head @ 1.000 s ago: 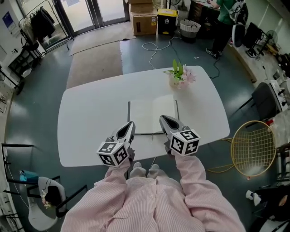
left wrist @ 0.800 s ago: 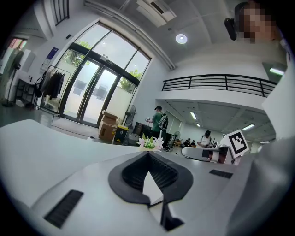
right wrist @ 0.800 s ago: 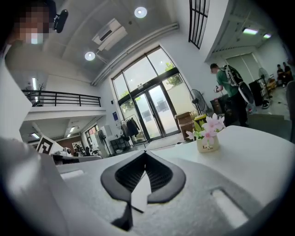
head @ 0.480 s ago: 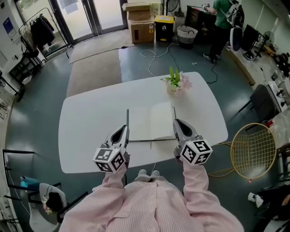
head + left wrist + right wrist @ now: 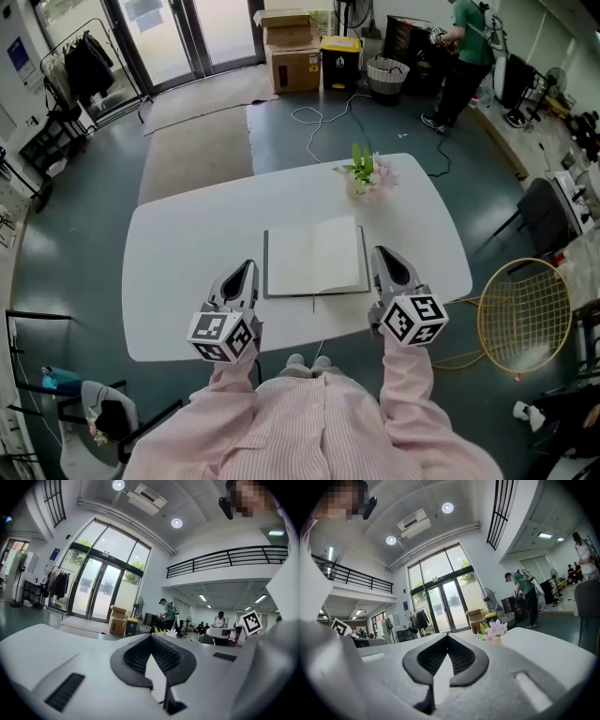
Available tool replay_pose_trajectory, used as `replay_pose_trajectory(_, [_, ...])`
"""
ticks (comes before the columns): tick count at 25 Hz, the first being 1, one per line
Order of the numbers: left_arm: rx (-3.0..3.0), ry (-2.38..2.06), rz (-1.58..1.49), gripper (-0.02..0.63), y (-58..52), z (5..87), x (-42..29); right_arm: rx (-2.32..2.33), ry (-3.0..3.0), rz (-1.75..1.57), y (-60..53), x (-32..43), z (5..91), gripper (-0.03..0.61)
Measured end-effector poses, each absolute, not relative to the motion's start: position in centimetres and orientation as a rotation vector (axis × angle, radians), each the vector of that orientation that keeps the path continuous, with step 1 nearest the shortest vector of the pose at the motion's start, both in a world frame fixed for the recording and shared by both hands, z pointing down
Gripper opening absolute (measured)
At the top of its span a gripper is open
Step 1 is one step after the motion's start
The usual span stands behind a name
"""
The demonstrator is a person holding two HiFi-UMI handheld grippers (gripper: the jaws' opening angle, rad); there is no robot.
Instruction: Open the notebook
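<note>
The notebook [image 5: 314, 258] lies open and flat on the white table [image 5: 178, 253], its pale pages facing up. My left gripper [image 5: 242, 272] hovers just off the notebook's left edge, shut and holding nothing. My right gripper [image 5: 386, 258] hovers just off its right edge, also shut and empty. In the left gripper view the left gripper [image 5: 151, 637] has its dark pads closed together above the table. The right gripper [image 5: 447, 637] looks the same in the right gripper view, pointing level across the tabletop. The notebook shows in neither gripper view.
A small vase of pink flowers [image 5: 367, 173] stands on the table beyond the notebook, seen too as the flowers [image 5: 496, 629]. A yellow wire chair [image 5: 523, 309] sits right of the table. Cardboard boxes [image 5: 292, 42] and a standing person [image 5: 464, 52] are far back.
Both grippers have drawn apart from over the notebook's near edge to its two sides and risen a little. The notebook stays open and flat.
</note>
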State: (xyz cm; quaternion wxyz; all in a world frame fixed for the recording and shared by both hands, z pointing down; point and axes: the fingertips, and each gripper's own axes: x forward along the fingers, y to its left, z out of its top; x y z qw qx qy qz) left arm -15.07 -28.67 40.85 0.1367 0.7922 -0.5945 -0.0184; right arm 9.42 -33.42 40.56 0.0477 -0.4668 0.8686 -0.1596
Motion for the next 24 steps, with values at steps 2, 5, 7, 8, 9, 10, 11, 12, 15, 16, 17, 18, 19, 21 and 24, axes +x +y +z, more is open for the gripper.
replay_pose_trajectory(2, [2.289,-1.731,-0.049,-0.002,-28.64,40.85,-15.19,-1.423,2.655,-0.477,-33.42,9.38,40.45,0.005])
replay_pose_trajectory(5, [2.285,-1.748,-0.037,-0.002,-28.60,40.88,-15.30,-1.418,2.660,-0.468,-33.41,9.46,40.39,0.005])
replay_pose_trajectory(7, [2.280,-1.754,-0.033,-0.002,-28.55,40.85,-15.34,-1.423,2.662,-0.465,-33.41,9.58,40.36,0.005])
replay_pose_trajectory(8, [2.276,-1.757,-0.033,-0.002,-28.53,40.84,-15.34,-1.428,2.663,-0.464,-33.42,9.70,40.37,0.005])
replay_pose_trajectory(9, [2.273,-1.760,-0.032,-0.002,-28.51,40.85,-15.33,-1.434,2.664,-0.464,-33.44,9.83,40.41,0.005])
replay_pose_trajectory(10, [2.270,-1.764,-0.032,-0.002,-28.50,40.87,-15.32,-1.441,2.663,-0.462,-33.44,9.96,40.48,0.005])
replay_pose_trajectory(11, [2.270,-1.768,-0.031,-0.002,-28.48,40.88,-15.35,-1.449,2.663,-0.459,-33.43,10.03,40.57,0.005])
replay_pose_trajectory(12, [2.270,-1.772,-0.032,-0.002,-28.46,40.88,-15.43,-1.456,2.663,-0.453,-33.42,10.02,40.64,0.005])
replay_pose_trajectory(15, [2.270,-1.787,-0.031,-0.002,-28.37,40.74,-15.70,-1.482,2.670,-0.414,-33.43,9.90,40.51,0.005])
replay_pose_trajectory(16, [2.271,-1.790,-0.030,-0.002,-28.36,40.66,-15.74,-1.490,2.673,-0.400,-33.43,9.90,40.41,0.005])
replay_pose_trajectory(17, [2.271,-1.793,-0.029,-0.002,-28.37,40.59,-15.77,-1.496,2.674,-0.390,-33.44,9.91,40.30,0.005])
replay_pose_trajectory(18, [2.270,-1.796,-0.028,-0.002,-28.37,40.51,-15.80,-1.502,2.674,-0.381,-33.45,9.94,40.20,0.005])
replay_pose_trajectory(19, [2.269,-1.798,-0.029,-0.002,-28.36,40.42,-15.84,-1.508,2.674,-0.373,-33.46,9.98,40.12,0.005])
replay_pose_trajectory(21, [2.267,-1.804,-0.029,-0.002,-28.32,40.23,-15.88,-1.520,2.676,-0.360,-33.41,10.11,39.99,0.005])
replay_pose_trajectory(24, [2.262,-1.811,-0.029,-0.002,-28.23,40.01,-15.87,-1.529,2.676,-0.350,-33.27,10.32,39.76,0.005])
